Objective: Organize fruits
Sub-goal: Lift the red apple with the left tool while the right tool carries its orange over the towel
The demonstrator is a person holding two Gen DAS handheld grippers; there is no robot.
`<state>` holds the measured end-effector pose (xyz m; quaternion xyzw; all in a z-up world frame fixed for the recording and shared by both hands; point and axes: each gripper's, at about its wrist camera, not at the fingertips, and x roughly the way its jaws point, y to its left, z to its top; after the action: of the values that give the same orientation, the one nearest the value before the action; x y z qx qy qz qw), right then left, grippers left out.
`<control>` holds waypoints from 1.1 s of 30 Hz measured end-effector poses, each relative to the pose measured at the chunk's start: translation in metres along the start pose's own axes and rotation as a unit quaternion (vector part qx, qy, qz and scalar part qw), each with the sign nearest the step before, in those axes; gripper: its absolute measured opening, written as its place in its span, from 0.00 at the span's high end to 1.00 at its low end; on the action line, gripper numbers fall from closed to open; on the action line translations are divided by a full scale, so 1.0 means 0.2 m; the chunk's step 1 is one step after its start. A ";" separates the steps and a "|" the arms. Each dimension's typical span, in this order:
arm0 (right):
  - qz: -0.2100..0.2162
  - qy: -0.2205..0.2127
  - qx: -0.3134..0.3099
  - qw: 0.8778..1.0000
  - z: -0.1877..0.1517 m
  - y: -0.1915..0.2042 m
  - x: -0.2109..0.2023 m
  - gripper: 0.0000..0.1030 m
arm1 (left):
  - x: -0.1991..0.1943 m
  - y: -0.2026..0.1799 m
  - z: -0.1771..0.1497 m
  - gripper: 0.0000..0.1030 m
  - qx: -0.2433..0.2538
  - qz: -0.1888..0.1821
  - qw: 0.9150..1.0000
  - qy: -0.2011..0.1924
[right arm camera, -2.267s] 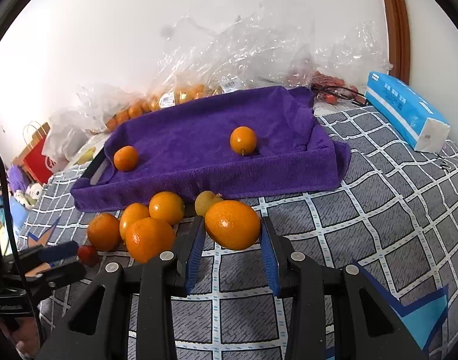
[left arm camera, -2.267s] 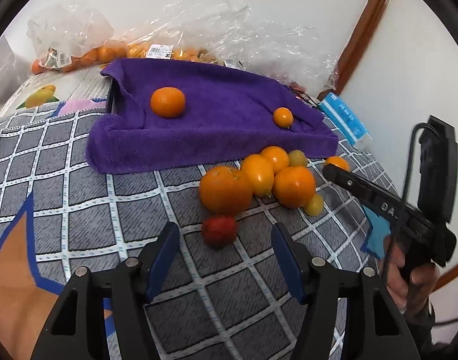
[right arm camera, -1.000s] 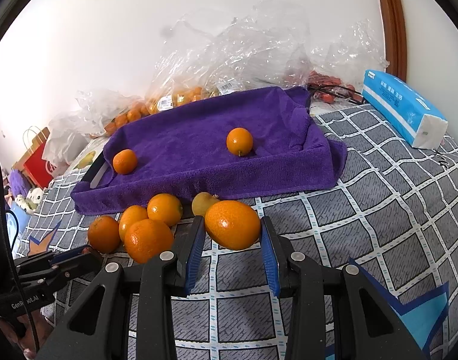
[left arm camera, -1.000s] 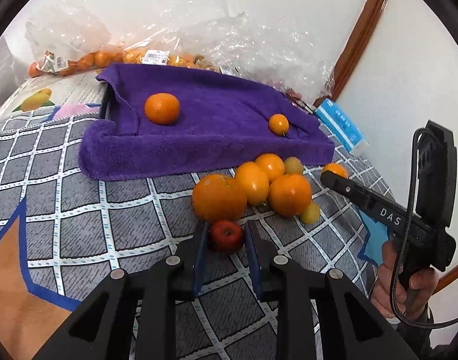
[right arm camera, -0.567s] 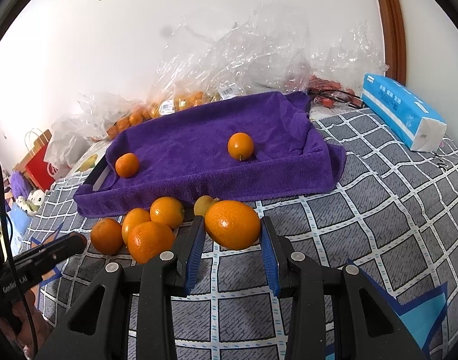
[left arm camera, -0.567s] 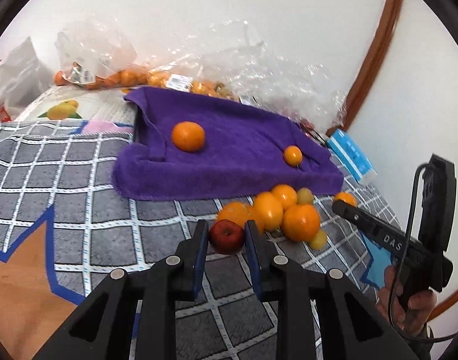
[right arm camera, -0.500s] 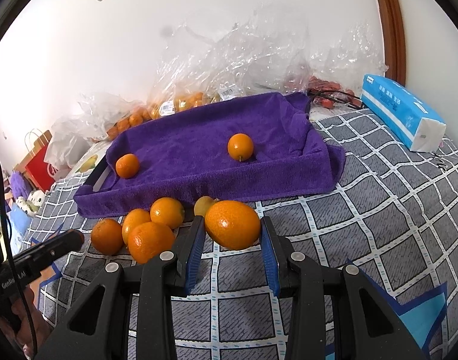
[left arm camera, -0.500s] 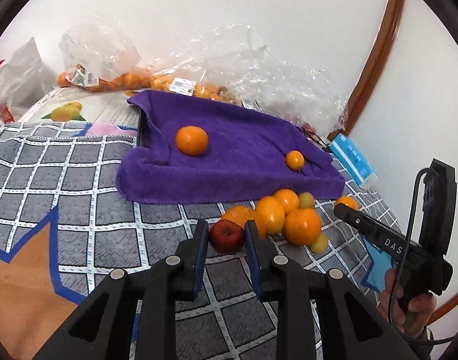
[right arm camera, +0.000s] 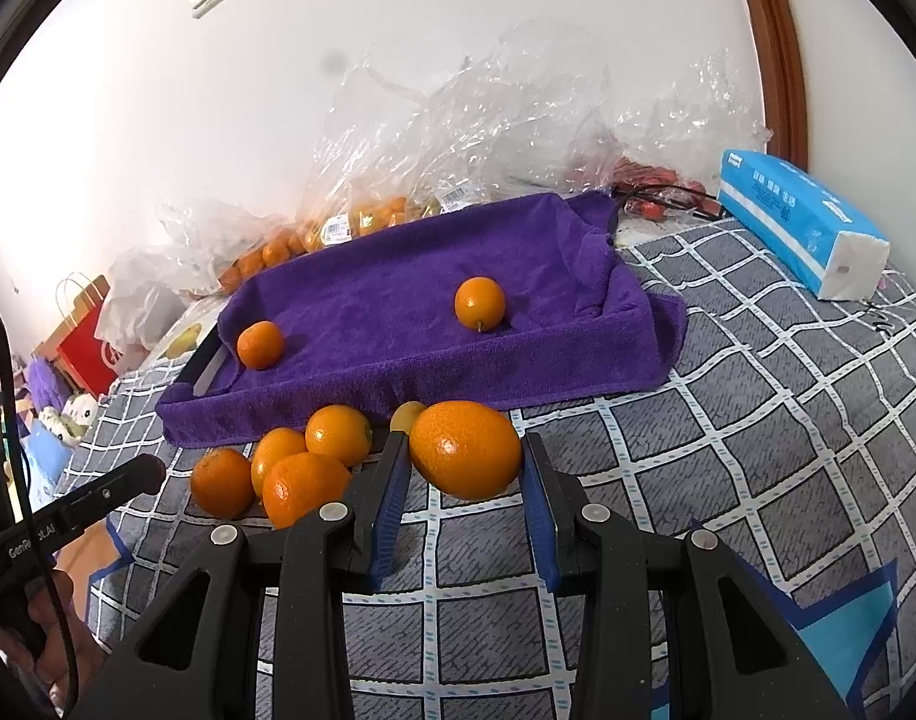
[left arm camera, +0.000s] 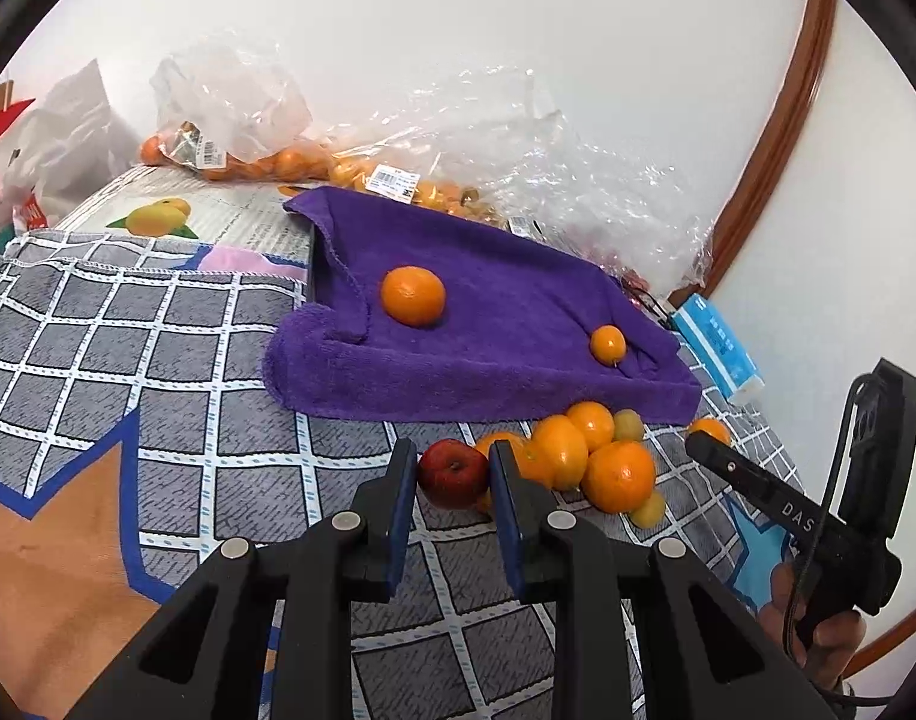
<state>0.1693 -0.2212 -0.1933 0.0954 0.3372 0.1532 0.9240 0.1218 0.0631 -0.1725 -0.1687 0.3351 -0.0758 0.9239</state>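
My left gripper [left arm camera: 452, 474] is shut on a small red apple [left arm camera: 452, 477] and holds it above the checked cloth. My right gripper [right arm camera: 465, 456] is shut on a large orange [right arm camera: 465, 449], just in front of the purple towel tray [right arm camera: 553, 378]. The tray [left arm camera: 458, 372] holds a mandarin [left arm camera: 413, 295] and a small orange [left arm camera: 607, 343]. A pile of oranges [left arm camera: 583, 456] lies in front of the tray, also in the right wrist view [right arm camera: 305, 468].
Plastic bags of oranges [left arm camera: 266, 150] and crumpled film [right arm camera: 487, 120] stand behind the tray by the wall. A blue tissue pack [right arm camera: 799, 222] lies at the right. A red paper bag [right arm camera: 89, 342] stands at the left. The grey checked cloth [left arm camera: 128, 330] covers the surface.
My left gripper closed on the red apple and lifted it off the cloth, moving up and back. My right gripper has kept hold of the large orange, almost still.
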 end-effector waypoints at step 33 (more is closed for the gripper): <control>0.002 -0.051 -0.066 0.996 0.46 0.16 0.16 0.64 | 0.16 0.04 0.52 0.77 -0.004 0.017 0.998 -0.052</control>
<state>0.2452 -0.1863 -0.1335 0.0424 0.2785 0.1724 0.9439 0.2136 0.0906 -0.1192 -0.1707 0.2895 -0.0494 0.9405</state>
